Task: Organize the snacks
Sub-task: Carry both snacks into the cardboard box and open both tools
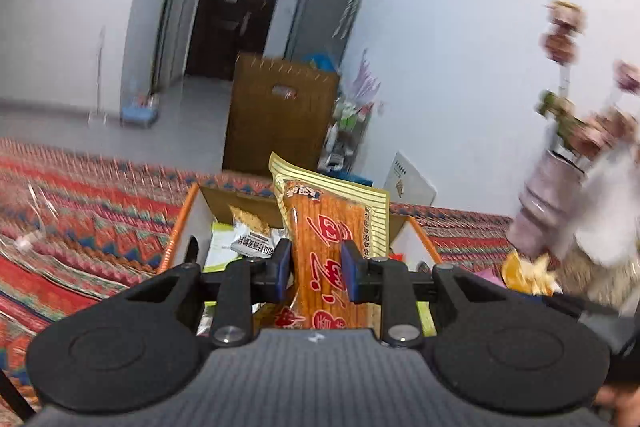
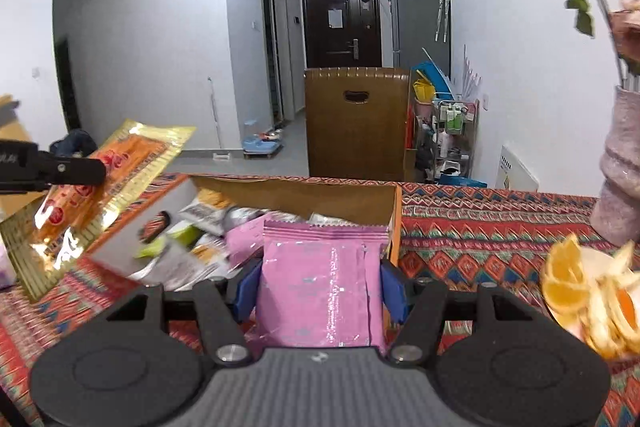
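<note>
Left gripper (image 1: 316, 269) clamped on the orange-and-gold snack packet (image 1: 328, 239), held upright above the cardboard box (image 1: 240, 199); right gripper (image 2: 320, 287) clamped on a pink snack packet (image 2: 320, 291), also upright, just in front of the box's near edge. Box sits on the patterned tablecloth (image 2: 480, 227) with more packets (image 2: 200, 227) loose inside. Plate of orange slices (image 2: 576, 287) to the right, by a pink vase (image 2: 624, 179) of flowers.

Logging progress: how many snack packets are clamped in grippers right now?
2. The orange packet is in the left hand-held gripper, above the box. The pink packet is in the right hand-held gripper, at the box's near edge.
</note>
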The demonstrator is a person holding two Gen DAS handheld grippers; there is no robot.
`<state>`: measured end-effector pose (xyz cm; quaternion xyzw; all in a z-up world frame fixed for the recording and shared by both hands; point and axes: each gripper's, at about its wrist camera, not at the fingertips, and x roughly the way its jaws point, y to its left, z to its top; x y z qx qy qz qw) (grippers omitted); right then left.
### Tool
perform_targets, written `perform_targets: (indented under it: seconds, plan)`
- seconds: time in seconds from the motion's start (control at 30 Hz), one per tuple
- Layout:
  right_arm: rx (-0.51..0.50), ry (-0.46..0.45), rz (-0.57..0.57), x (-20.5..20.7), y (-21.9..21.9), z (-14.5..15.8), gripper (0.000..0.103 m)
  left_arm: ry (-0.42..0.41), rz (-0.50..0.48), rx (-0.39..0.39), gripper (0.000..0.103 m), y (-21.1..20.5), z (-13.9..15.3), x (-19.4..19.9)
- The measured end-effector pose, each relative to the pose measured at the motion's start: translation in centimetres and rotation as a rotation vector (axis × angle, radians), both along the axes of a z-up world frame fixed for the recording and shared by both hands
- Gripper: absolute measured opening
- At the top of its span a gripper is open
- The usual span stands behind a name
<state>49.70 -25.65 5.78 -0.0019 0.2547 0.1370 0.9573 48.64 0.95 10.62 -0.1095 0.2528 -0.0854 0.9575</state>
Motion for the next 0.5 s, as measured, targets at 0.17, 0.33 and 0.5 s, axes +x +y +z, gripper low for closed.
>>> perform_targets:
  seconds: [0.17, 0.33, 0.5]
  plan:
    - [-0.052, 0.048, -0.015, 5.6, 2.2, -2.5, 0.061, 0.057, 0.066, -0.045, 0.027, 0.1, -3.2, 5.9]
    - [-0.077, 0.096, -0.026, 7.7, 3.0, -5.1, 0.061, 0.113, 0.059, -0.066, 0.027, -0.7, -7.1, 9.5]
    - [-0.148, 0.143, 0.033, 7.7, 4.2, -5.4, 0.061, 0.134, 0.043, 0.075, 0.030, -3.5, -10.3, 9.8]
